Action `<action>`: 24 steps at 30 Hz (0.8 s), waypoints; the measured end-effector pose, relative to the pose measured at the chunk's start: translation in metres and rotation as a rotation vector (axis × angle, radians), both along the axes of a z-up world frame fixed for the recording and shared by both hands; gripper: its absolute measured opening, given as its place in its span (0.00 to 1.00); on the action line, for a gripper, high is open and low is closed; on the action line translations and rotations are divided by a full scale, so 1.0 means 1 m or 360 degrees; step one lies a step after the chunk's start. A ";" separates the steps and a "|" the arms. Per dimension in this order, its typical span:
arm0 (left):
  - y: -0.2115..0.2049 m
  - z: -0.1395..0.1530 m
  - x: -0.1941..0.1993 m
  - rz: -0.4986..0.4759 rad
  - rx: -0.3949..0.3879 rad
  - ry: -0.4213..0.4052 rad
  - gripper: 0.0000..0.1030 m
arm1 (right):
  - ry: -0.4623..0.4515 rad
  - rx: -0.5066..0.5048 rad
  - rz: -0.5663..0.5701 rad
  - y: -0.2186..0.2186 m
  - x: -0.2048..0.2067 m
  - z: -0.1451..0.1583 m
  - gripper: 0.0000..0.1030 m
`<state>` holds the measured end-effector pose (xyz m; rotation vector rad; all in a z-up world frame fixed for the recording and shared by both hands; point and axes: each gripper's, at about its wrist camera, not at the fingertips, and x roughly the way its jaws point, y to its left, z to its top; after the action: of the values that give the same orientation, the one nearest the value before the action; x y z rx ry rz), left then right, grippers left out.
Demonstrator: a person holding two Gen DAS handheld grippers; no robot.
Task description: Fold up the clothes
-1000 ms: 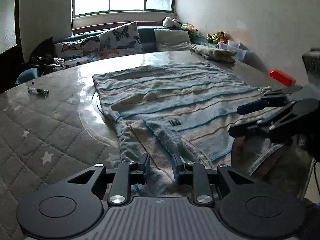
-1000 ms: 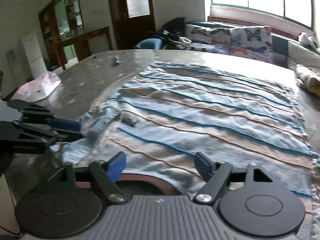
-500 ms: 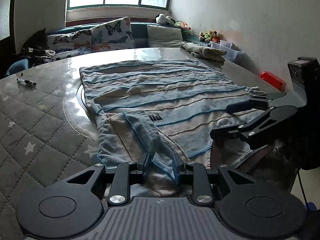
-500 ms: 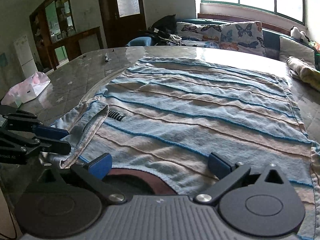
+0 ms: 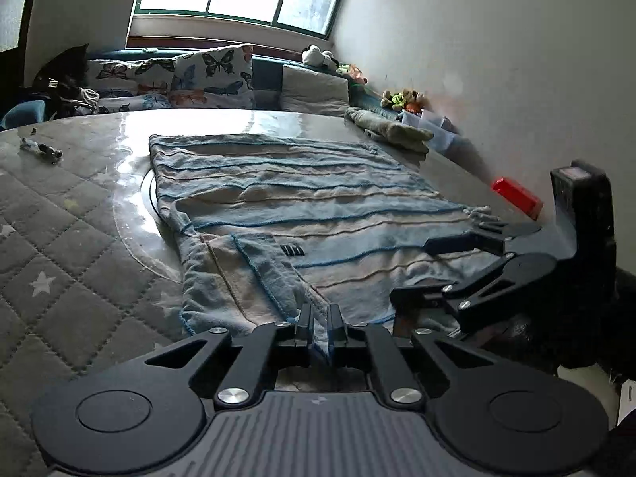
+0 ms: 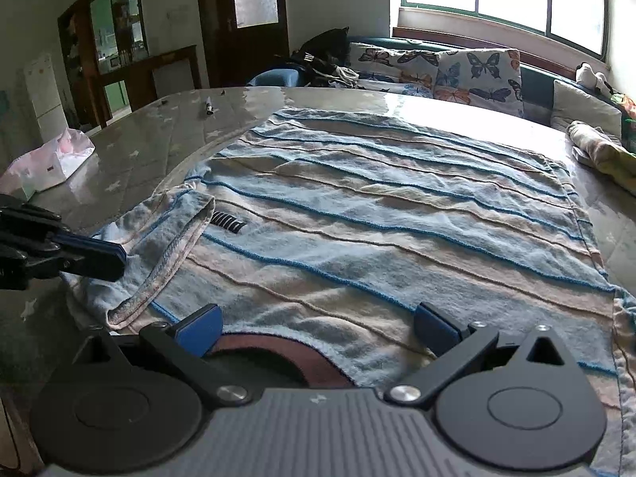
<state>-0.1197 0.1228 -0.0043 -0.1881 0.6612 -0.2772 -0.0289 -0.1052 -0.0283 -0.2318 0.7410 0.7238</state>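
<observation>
A light-blue and beige striped garment lies spread flat on the table, also filling the right wrist view. One sleeve is folded inward over the body beside a small black logo. My left gripper sits at the garment's near edge by that sleeve. Its jaws are closing and pinch a fold of blue cloth between the pads. My right gripper stands wide open at the dark red neckline, nothing pressed between its fingers. Each gripper shows in the other's view: left gripper, right gripper.
The round table has a grey quilted star cover under glass. A red box lies at its right edge, a bundled cloth at the far right, a small dark object far left. A pink bag sits left. Butterfly cushions line the bench behind.
The left jaws have narrowed onto the cloth edge near the folded sleeve. The right jaws have spread wider at the neckline. Both hands stayed roughly in place.
</observation>
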 end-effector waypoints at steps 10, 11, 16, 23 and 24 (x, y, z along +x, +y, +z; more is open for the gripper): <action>-0.002 -0.011 0.005 0.0009 0.0027 0.0075 0.13 | -0.0009 -0.0021 -0.0005 0.002 -0.001 0.000 1.00; -0.003 -0.012 0.004 0.0002 0.0034 0.0075 0.14 | -0.0011 -0.0027 -0.0007 0.003 -0.001 0.000 1.00; 0.000 -0.003 0.004 0.0018 0.0015 0.0025 0.15 | -0.0011 -0.0032 -0.0015 0.004 -0.001 -0.001 1.00; -0.004 -0.013 0.011 0.0001 0.0043 0.0074 0.15 | -0.0020 -0.0026 -0.0019 0.004 -0.002 -0.002 1.00; -0.003 -0.012 0.011 0.0007 0.0032 0.0081 0.15 | -0.0021 -0.0026 -0.0019 0.004 -0.002 -0.002 1.00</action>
<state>-0.1083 0.1194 -0.0165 -0.1776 0.7136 -0.2619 -0.0309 -0.1015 -0.0301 -0.2469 0.7353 0.7043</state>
